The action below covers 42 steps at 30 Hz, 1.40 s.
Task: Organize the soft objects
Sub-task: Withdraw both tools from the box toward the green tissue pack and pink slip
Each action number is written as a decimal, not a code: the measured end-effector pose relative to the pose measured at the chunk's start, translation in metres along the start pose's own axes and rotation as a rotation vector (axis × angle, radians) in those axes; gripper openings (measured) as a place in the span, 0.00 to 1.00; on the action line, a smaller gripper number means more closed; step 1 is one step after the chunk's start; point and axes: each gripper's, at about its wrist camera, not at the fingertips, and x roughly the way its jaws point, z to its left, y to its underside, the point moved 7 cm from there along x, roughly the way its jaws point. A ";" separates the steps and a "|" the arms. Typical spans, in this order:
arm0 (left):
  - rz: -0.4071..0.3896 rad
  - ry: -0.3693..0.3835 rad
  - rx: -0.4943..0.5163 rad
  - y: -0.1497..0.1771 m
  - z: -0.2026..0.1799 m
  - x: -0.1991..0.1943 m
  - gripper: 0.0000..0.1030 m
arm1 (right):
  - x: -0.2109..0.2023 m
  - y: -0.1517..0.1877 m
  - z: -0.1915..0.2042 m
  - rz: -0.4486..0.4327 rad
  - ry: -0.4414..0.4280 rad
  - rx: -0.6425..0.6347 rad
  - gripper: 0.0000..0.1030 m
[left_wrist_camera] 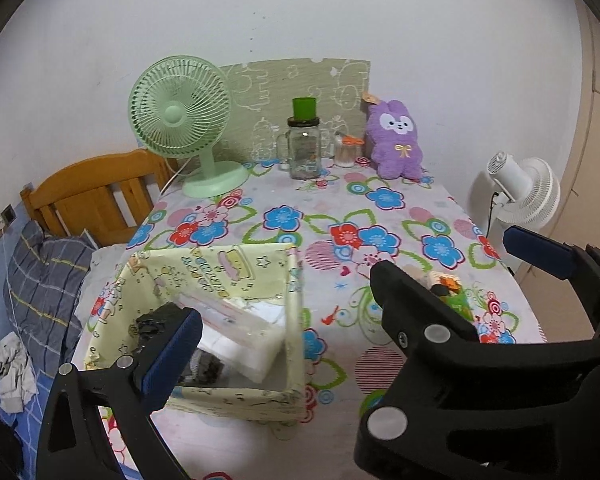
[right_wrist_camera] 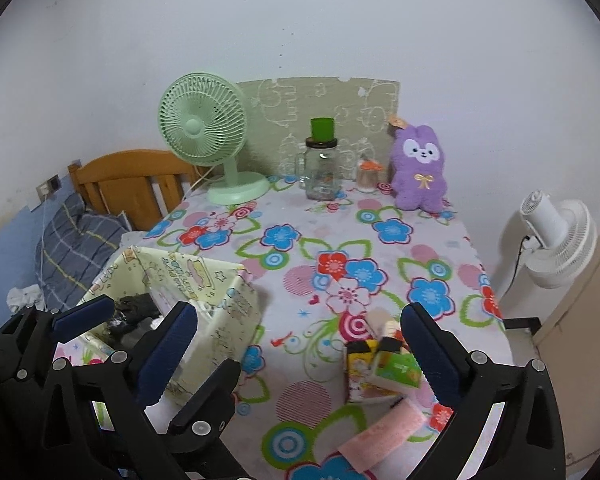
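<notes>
Landmark: the bin [right_wrist_camera: 204, 300], a yellow fabric box at the table's [right_wrist_camera: 300, 216] near-left edge.

Left gripper [right_wrist_camera: 126, 322] hangs over the bin's open top, jaws spread, nothing between them; likely stationed there as the drop point. Inside the bin: dark cloth [left_wrist_camera: 156, 320] and a white tissue pack [left_wrist_camera: 240, 332], apparently sorted.

Right of the bin, near the front edge, lie the loose soft things: small packs [right_wrist_camera: 384, 368] bunched together, a pink sponge [right_wrist_camera: 384, 432] just in front of them.

Right gripper [right_wrist_camera: 300, 360] hovers over that bunch, jaws wide, holding nothing; one finger beside the packs, so a pick looks next.

Far behind the bin, by the wall: green fan [right_wrist_camera: 204, 128], jar [right_wrist_camera: 320, 172], purple plush [right_wrist_camera: 418, 172] propped upright, untouched.
</notes>
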 end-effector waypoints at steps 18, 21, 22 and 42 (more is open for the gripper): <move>0.018 0.051 0.023 0.015 -0.044 0.006 1.00 | -0.007 0.029 -0.048 0.047 0.073 0.077 1.00; 0.031 0.060 0.024 0.020 -0.052 0.011 1.00 | -0.002 0.038 -0.055 0.068 0.072 0.095 1.00; 0.035 0.062 0.025 0.021 -0.054 0.013 1.00 | 0.000 0.040 -0.058 0.070 0.072 0.098 1.00; 0.143 0.104 0.034 0.049 -0.093 0.062 0.99 | 0.040 0.073 -0.099 0.126 0.107 0.105 1.00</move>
